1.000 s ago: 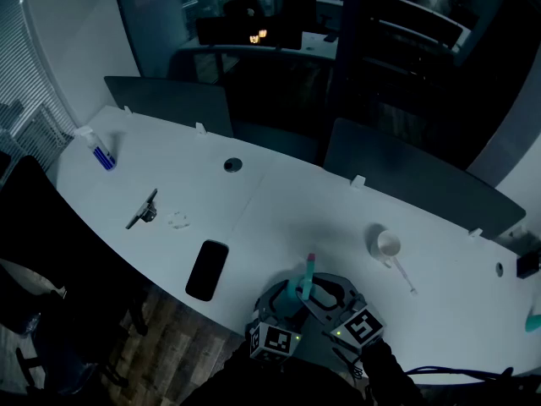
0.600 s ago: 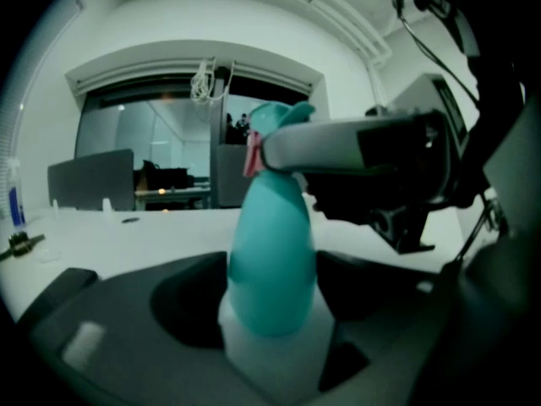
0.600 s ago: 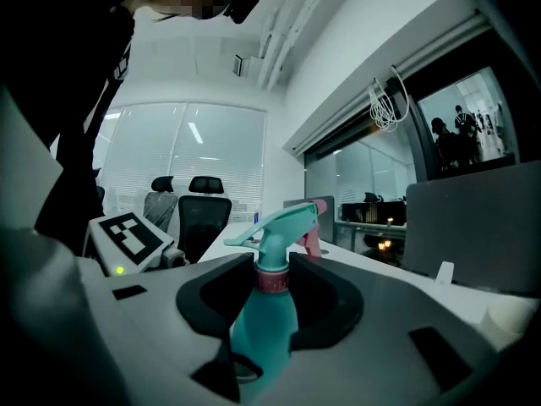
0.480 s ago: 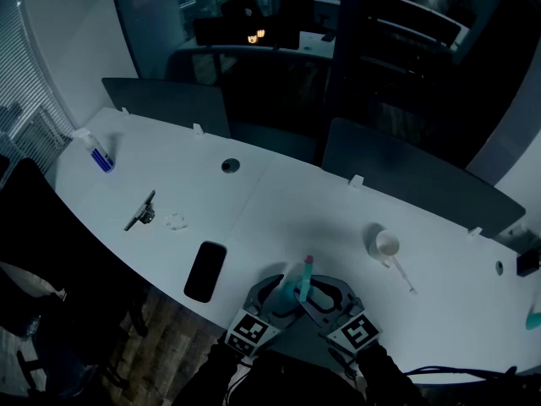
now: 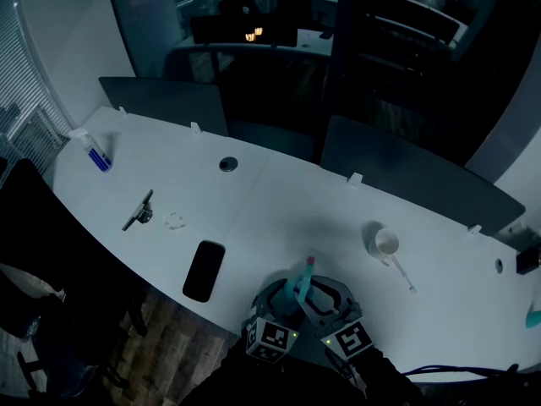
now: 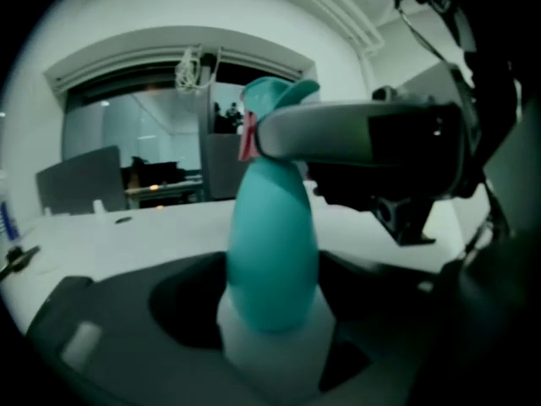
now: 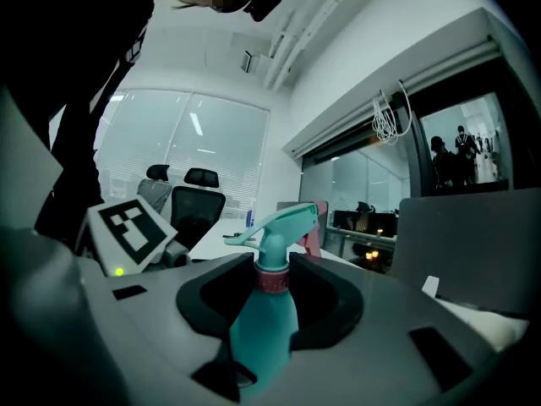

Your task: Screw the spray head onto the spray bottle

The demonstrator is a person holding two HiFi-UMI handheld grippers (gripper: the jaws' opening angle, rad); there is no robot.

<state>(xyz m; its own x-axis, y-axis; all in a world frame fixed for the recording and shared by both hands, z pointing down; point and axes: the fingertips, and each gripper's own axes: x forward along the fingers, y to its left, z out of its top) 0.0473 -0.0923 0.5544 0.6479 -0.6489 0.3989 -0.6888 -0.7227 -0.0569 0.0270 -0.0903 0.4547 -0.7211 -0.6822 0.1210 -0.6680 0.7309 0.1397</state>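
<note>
A: Where is our spray bottle (image 6: 272, 252)?
B: We hold it by the near edge of the tabletop (image 5: 279, 201), about halfway along, between our two grippers. It is teal, and the spray head (image 7: 279, 225) sits on top of it.
A: What do the jaws of our left gripper (image 5: 285, 297) do?
B: They are closed on the fat body of the bottle, low down.
A: And our right gripper (image 5: 319, 299)?
B: Its jaws pinch the pink ring of the spray head, right at the bottle's neck.
A: What else do we see?
B: A black phone (image 5: 205, 270) lies near the same edge, to our left. A white cup (image 5: 385, 244) stands to our right, farther in from the edge
</note>
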